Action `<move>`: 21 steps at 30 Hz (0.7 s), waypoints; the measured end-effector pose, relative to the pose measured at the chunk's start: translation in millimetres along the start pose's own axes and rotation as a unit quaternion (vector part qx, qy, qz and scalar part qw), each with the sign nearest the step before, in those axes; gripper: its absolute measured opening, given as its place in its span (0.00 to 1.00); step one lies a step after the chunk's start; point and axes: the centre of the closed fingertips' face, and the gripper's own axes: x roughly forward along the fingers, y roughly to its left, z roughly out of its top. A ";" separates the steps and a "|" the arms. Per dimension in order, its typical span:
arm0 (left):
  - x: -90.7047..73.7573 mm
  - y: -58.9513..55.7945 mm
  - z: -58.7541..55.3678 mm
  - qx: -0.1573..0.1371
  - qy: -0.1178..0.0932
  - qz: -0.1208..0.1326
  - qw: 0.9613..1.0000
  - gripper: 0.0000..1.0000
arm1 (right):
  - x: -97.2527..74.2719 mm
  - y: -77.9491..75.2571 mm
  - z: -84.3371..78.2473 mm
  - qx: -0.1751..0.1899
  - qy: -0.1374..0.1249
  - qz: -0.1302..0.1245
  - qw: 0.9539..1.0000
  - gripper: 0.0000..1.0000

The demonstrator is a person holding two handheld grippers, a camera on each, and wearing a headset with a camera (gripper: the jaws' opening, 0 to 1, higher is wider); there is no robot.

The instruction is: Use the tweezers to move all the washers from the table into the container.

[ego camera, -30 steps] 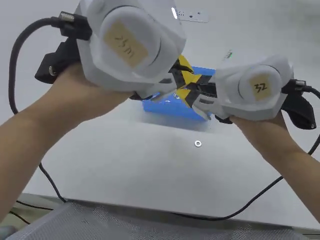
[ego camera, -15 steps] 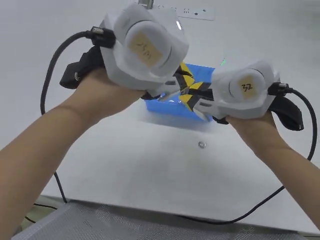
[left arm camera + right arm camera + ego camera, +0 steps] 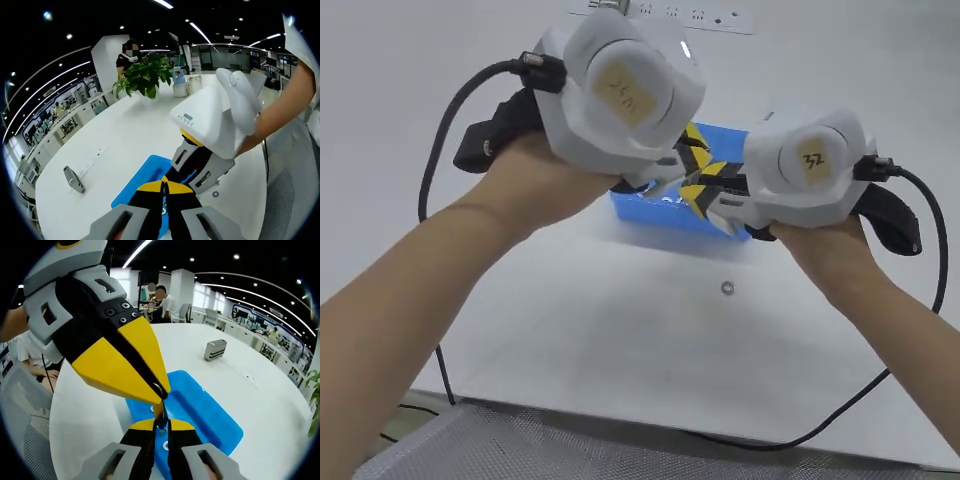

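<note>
Over the blue container (image 3: 655,212) my two grippers meet tip to tip. The left gripper (image 3: 682,152) comes in from the upper left with its yellow jaws shut (image 3: 164,187). From the right comes the right gripper (image 3: 698,190), its jaws shut on a thin metal piece, the tweezers (image 3: 159,413), which reach up to the left gripper's yellow tip (image 3: 150,385). The rest of the tweezers is hidden by the jaws. One washer (image 3: 727,288) lies on the white table in front of the container, also seen as a washer (image 3: 215,193) by the left gripper. A small ring (image 3: 165,445) lies in the container (image 3: 205,415).
A grey metal block (image 3: 215,349) and a white power strip (image 3: 665,12) sit on the far side of the table. Black cables (image 3: 840,420) trail from both grippers over the near table edge. A potted plant (image 3: 145,75) stands further back.
The head camera has shifted. The left gripper has drifted slightly right and up in the picture; both grippers stay tip to tip over the container. The washer has not moved.
</note>
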 end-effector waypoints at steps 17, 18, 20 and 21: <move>-15.1 -7.3 13.4 0.016 -0.011 0.005 1.000 0.00 | -19.6 5.9 12.5 -0.017 -0.014 -0.014 1.000 0.05; -17.8 -9.4 15.8 0.018 -0.014 0.005 1.000 0.00 | -22.7 7.1 14.5 -0.020 -0.017 -0.016 1.000 0.05; -23.2 -14.5 21.5 0.027 -0.019 0.007 0.999 0.00 | -30.7 10.0 19.1 -0.026 -0.024 -0.021 0.999 0.05; -27.5 -18.0 25.8 0.035 -0.022 0.007 0.999 0.00 | -33.9 11.0 20.8 -0.027 -0.027 -0.023 0.999 0.05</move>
